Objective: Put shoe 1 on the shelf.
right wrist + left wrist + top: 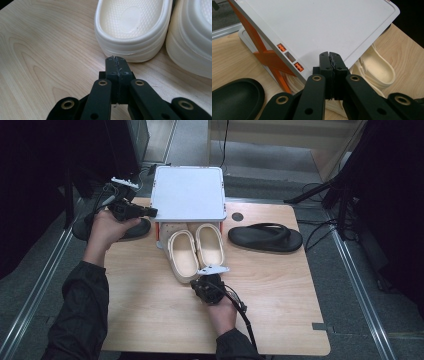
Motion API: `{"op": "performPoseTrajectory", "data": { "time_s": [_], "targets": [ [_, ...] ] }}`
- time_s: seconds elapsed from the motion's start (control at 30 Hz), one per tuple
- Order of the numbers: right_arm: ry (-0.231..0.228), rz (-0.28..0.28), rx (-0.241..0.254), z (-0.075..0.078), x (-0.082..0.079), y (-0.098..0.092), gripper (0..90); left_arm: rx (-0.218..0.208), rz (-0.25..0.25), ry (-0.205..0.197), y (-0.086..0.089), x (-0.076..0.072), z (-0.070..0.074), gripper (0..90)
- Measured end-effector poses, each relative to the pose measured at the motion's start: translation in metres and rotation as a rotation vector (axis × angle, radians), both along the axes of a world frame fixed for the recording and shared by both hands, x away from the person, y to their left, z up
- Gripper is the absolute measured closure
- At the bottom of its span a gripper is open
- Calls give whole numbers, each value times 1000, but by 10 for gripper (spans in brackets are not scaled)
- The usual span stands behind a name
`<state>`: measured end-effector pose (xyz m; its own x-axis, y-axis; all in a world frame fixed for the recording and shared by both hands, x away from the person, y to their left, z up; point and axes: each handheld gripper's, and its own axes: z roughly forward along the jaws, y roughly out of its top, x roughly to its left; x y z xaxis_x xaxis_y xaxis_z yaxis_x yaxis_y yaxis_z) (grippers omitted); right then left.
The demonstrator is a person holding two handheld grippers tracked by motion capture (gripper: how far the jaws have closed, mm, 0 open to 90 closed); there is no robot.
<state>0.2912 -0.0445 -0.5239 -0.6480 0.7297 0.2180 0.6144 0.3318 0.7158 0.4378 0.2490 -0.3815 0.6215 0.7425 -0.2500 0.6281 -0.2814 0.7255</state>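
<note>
The right tongs (pixel 116 58), jaws pressed together and empty, sit at lower centre of the high view, tips just short of the left cream clog (pixel 132 27). To pick it up well, they should open first, then straddle the heel rim squarely. The left tongs (pixel 329 55), also together and empty, hover at upper left beside the white rack (pixel 188 193), above a black slipper (pixel 235 96). The clog pair rests on the bench (pixel 150 310), toes under the rack.
</note>
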Motion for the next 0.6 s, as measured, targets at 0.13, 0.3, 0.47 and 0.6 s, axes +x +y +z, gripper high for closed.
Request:
{"op": "performPoseTrajectory", "data": {
  "time_s": [0.13, 0.3, 0.47, 0.6],
  "targets": [
    [-2, -2, 6, 1, 4, 4, 900, -1, -1, 2, 0, 0, 0, 897],
    [2, -2, 4, 3, 6, 10, 900, 0, 0, 1, 0, 0, 0, 897],
    [0, 7, 13, 6, 7, 18, 900, 2, 2, 2, 0, 0, 0, 897],
    [-8, 7, 18, 9, 11, 26, 900, -1, 2, 3, 0, 0, 0, 897]
  ]
}}
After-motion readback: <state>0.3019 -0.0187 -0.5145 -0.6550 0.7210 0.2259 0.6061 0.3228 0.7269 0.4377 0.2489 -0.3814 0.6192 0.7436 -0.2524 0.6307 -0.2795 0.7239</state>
